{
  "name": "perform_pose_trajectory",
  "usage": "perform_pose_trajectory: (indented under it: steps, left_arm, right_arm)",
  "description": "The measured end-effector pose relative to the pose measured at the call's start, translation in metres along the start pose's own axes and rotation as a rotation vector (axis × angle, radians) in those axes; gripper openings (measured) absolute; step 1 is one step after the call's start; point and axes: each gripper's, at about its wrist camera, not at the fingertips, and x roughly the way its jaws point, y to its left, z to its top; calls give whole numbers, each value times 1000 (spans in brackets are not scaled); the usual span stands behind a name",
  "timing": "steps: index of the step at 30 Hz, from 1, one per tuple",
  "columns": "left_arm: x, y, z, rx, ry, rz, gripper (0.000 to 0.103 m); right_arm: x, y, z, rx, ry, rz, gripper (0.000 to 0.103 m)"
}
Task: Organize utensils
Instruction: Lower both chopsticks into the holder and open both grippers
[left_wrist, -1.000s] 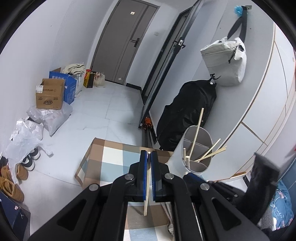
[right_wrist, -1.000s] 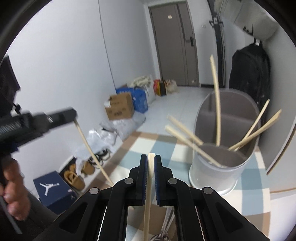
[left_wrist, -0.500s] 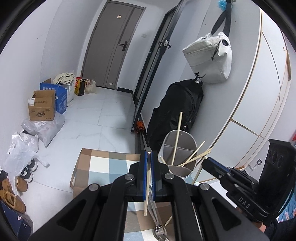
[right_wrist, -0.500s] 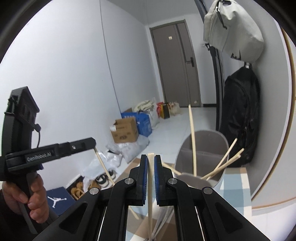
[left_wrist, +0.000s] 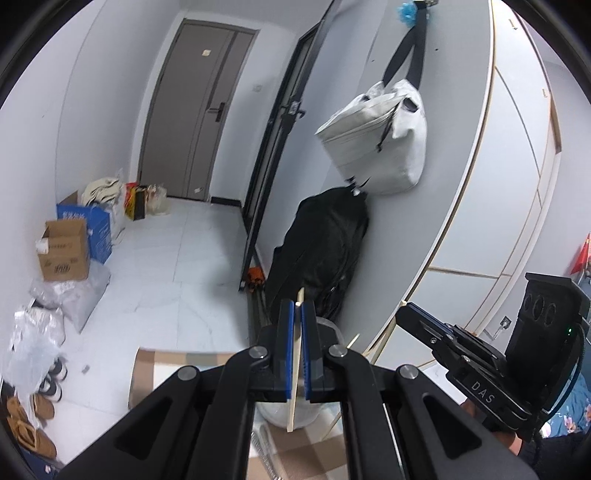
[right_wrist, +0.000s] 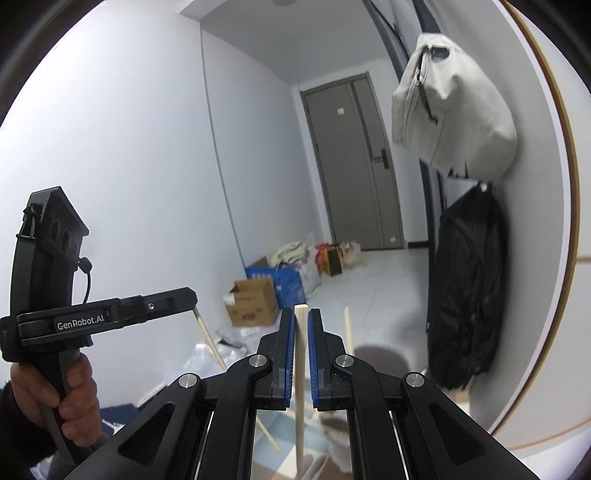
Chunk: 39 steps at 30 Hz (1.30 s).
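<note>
In the left wrist view my left gripper (left_wrist: 297, 310) is shut on a pale wooden chopstick (left_wrist: 294, 376) that stands nearly upright between the blue pads. The grey utensil holder (left_wrist: 327, 326) sits just behind and below it, mostly hidden by the fingers. My right gripper (left_wrist: 402, 312) reaches in from the right with its own chopstick (left_wrist: 382, 341). In the right wrist view the right gripper (right_wrist: 301, 317) is shut on an upright chopstick (right_wrist: 300, 387). To its left, a hand (right_wrist: 74, 387) holds the left gripper (right_wrist: 194, 297), whose chopstick (right_wrist: 210, 339) slants down. The holder (right_wrist: 380, 356) with one chopstick (right_wrist: 348, 328) sticking up stands low and ahead.
A checked tablecloth (left_wrist: 166, 365) covers the table under the holder. A black backpack (left_wrist: 325, 243) and a white bag (left_wrist: 376, 140) hang on the curved wall at right. Cardboard boxes (left_wrist: 64, 251), plastic bags and shoes (left_wrist: 22, 432) line the floor at left before a grey door (left_wrist: 192, 122).
Both grippers have risen with their chopsticks still clamped. The holder has sunk in both views and now sits low behind the fingers. The right gripper has come closer in the left wrist view.
</note>
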Motion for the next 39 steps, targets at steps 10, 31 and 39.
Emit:
perform_pose_trajectory:
  steps: [10, 31, 39]
  left_arm:
    - [30, -22, 25, 92, -35, -5, 0]
    - [94, -23, 23, 121, 33, -1, 0]
    - [109, -16, 19, 103, 92, -23, 0]
  right_arm:
    - [10, -33, 38, -20, -46, -33, 6]
    - [56, -84, 56, -27, -80, -77, 6]
    - [72, -102, 28, 23, -36, -71, 6]
